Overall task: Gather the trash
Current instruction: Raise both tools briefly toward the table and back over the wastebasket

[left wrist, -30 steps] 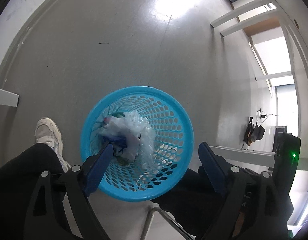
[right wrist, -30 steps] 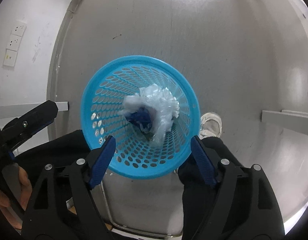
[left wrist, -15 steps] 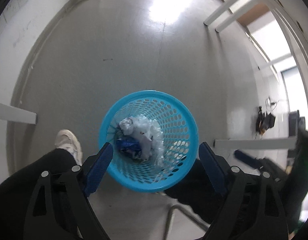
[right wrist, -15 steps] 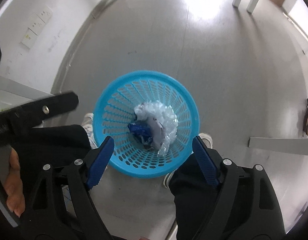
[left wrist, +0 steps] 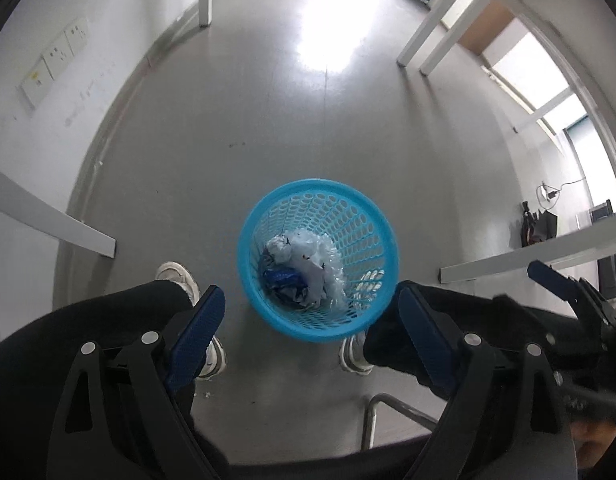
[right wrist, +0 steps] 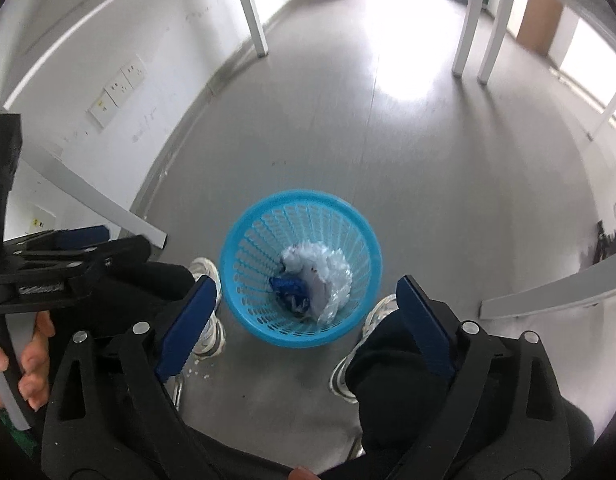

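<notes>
A blue perforated plastic basket [left wrist: 264, 208] stands on the grey floor between the person's feet; it also shows in the right wrist view [right wrist: 244, 224]. Inside lie crumpled clear plastic [left wrist: 311, 256] and a dark blue wrapper [left wrist: 284, 278], seen too in the right wrist view as plastic [right wrist: 327, 268] and wrapper [right wrist: 288, 286]. My left gripper [left wrist: 308, 316] is open and empty, high above the basket. My right gripper [right wrist: 304, 304] is open and empty, also high above it.
The person's black-trousered legs and white shoes [left wrist: 176, 276] flank the basket. White table legs [left wrist: 411, 46] stand at the back, a white wall with sockets [left wrist: 54, 58] on the left, a metal chair frame [left wrist: 371, 416] below.
Both grippers have risen well away from the basket, which now looks smaller and more of the room shows. The trash stays in the basket.
</notes>
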